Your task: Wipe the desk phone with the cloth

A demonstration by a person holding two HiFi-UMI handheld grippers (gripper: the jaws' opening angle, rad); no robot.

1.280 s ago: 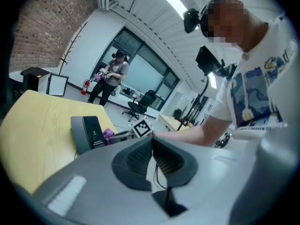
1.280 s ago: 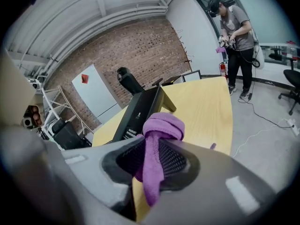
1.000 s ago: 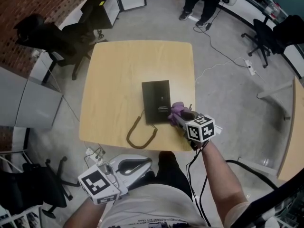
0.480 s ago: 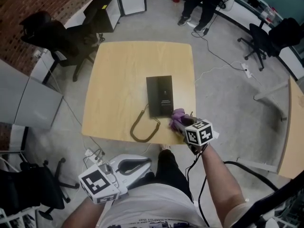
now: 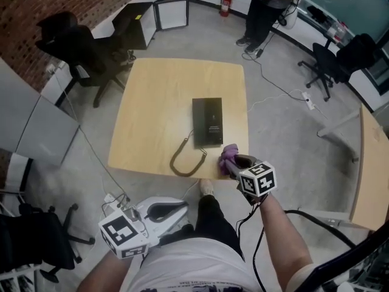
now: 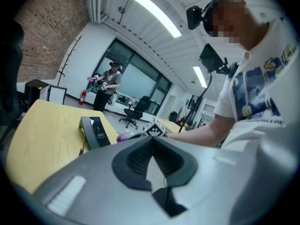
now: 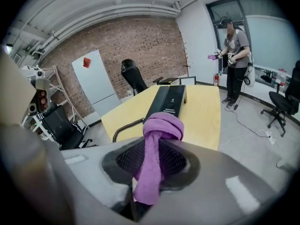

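The black desk phone (image 5: pixel 208 121) lies flat on the yellow table (image 5: pixel 158 102), and its coiled cord (image 5: pixel 185 160) loops toward the near edge. My right gripper (image 5: pixel 234 163) hovers at the table's near edge, just short of the phone's near right corner, shut on a purple cloth (image 5: pixel 228 157). In the right gripper view the cloth (image 7: pixel 157 125) hangs bunched between the jaws of that gripper (image 7: pixel 157 146), with the phone (image 7: pixel 168 100) ahead. My left gripper (image 5: pixel 161 210) is held low by my body, off the table. The left gripper (image 6: pixel 152 142) is shut and holds nothing.
A person (image 5: pixel 267 5) stands beyond the far right corner of the table. Office chairs (image 5: pixel 79 47) stand at the left and far right. A black cabinet (image 5: pixel 137 17) is behind the table. A cable (image 5: pixel 285 87) runs over the floor, and another table (image 5: pixel 371 181) is at the right.
My right gripper with the cloth has drawn back from beside the phone's near right corner to the table's near edge. The left gripper has stayed put.
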